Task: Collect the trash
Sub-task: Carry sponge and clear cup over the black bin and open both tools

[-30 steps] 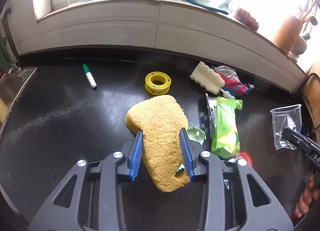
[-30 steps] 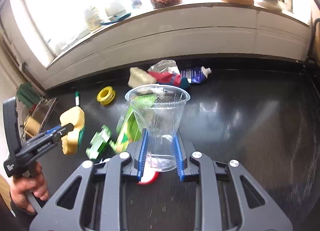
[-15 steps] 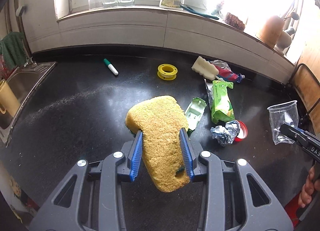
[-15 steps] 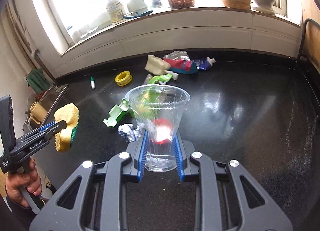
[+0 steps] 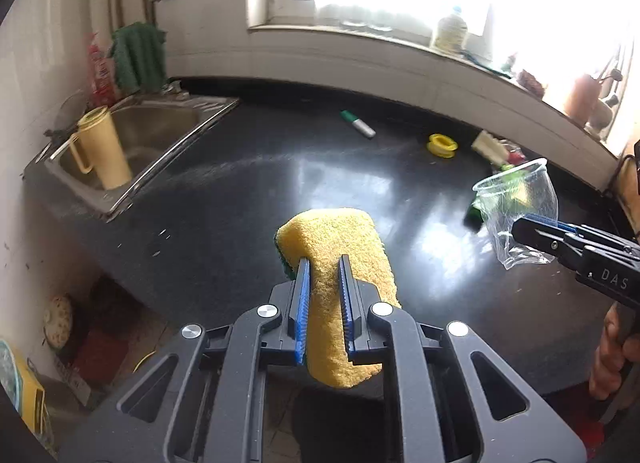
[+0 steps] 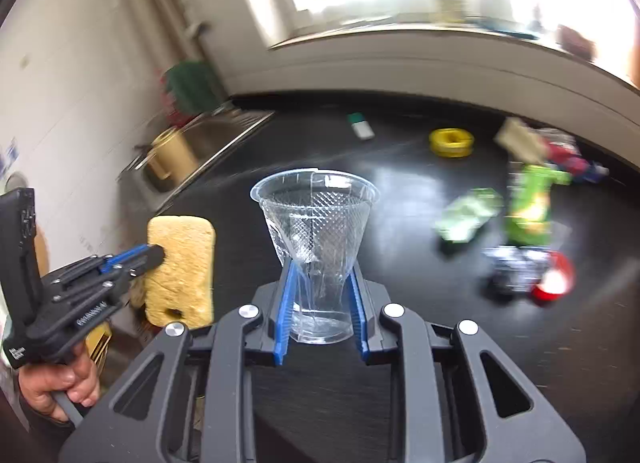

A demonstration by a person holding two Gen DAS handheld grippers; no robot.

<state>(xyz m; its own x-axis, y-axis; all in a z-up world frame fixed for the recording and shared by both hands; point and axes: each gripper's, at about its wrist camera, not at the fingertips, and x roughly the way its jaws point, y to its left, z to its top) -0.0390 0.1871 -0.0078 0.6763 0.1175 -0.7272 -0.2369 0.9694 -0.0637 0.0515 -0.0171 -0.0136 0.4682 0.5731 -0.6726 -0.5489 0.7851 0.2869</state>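
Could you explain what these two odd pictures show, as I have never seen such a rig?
A person holds two hand-worked grippers, each carrying a wide-angle camera that looks along its fingers; each picture is one gripper's view. The left gripper squeezes a yellow sponge. The right gripper pinches a clear plastic cup. Both hang above a dark countertop with a marker, a yellow spool, wrappers, crumpled foil and a red lid. A sink holding a yellow jug is left.
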